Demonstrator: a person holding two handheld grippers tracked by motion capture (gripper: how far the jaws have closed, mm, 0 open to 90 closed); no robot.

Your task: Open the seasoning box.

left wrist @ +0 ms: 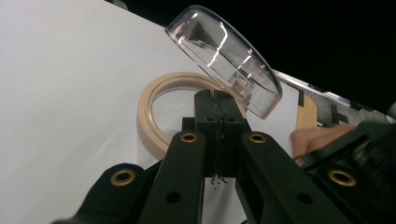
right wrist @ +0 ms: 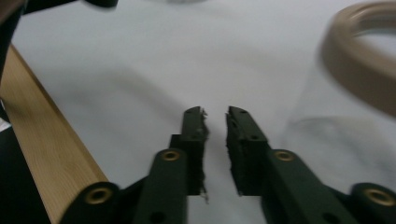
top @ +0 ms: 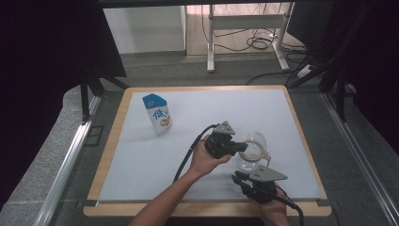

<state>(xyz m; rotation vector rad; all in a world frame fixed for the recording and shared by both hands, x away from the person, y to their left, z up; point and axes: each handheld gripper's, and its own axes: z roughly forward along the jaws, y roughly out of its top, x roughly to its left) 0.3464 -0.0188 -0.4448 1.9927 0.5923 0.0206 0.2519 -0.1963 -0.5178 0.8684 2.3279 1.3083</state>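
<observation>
A white mat (top: 197, 141) covers the wooden-edged table (top: 112, 141) on grey floor (top: 188, 70).

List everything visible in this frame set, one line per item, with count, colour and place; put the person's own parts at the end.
Jar: 1, clear with a tan rim, on the mat's right half, between the two grippers.
Hinged lid: 1, clear, tipped open above the jar's rim.
Pouch: 1, white and blue, standing at the mat's far left.
Mat: 1, pale grey-white, covering the tabletop.
Table: 1, light wood edge around the mat.
Desk frame: 1, white, on the floor beyond the table, with black cables.
Left gripper: 1, black, jaws shut at the jar's rim.
Right gripper: 1, black, jaws slightly apart, nothing between them, beside the jar.
Left hand: 1, holding the left gripper.
</observation>
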